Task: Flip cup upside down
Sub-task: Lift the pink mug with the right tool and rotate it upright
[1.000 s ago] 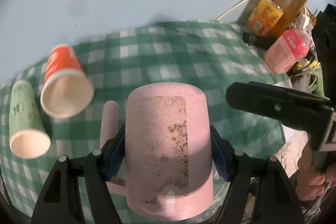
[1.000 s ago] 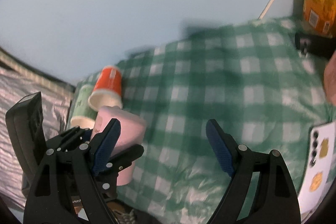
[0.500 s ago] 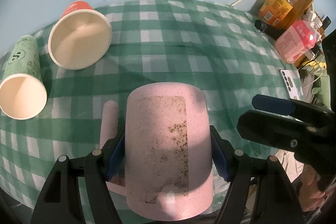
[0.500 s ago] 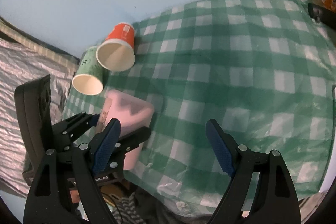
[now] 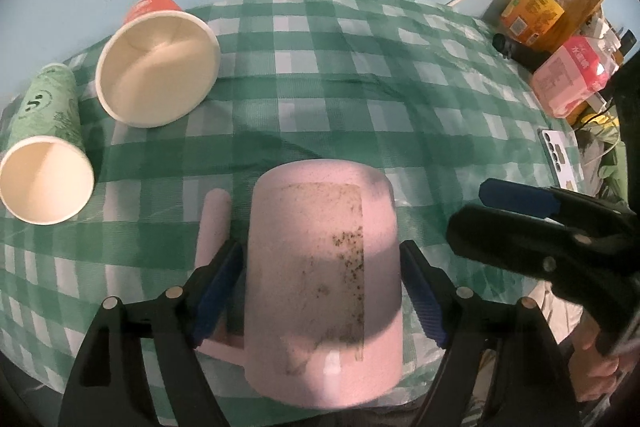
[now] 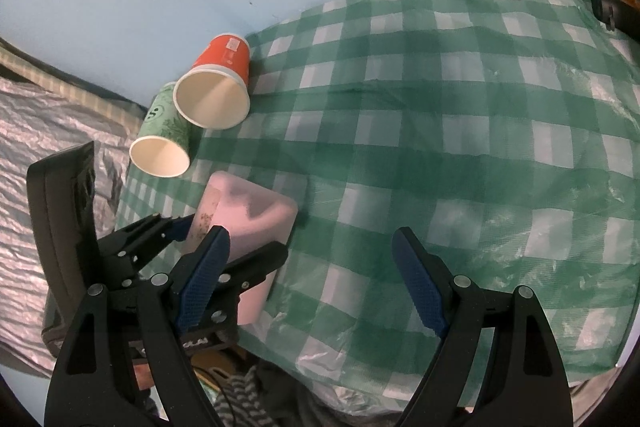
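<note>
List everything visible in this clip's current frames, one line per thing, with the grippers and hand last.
pink mug: 1, pink, inverted in left gripper
orange paper cup: 1, orange, on its side, far left
green paper cup: 1, green, on its side beside it
checked cloth: 1, green-white, covers table
bottles: 2, amber and pink, far right
phone: 1, white, right edge
left gripper: black, blue pads, clamping mug
right gripper: open, empty
hand: 1, lower right

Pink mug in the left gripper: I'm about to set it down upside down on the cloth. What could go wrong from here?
The pink mug is held only at its sides by the left gripper, so it may slip or twist. The orange paper cup and green paper cup lie close by on the left and could be knocked. The wrinkled tablecloth may leave the mug rocking.
</note>
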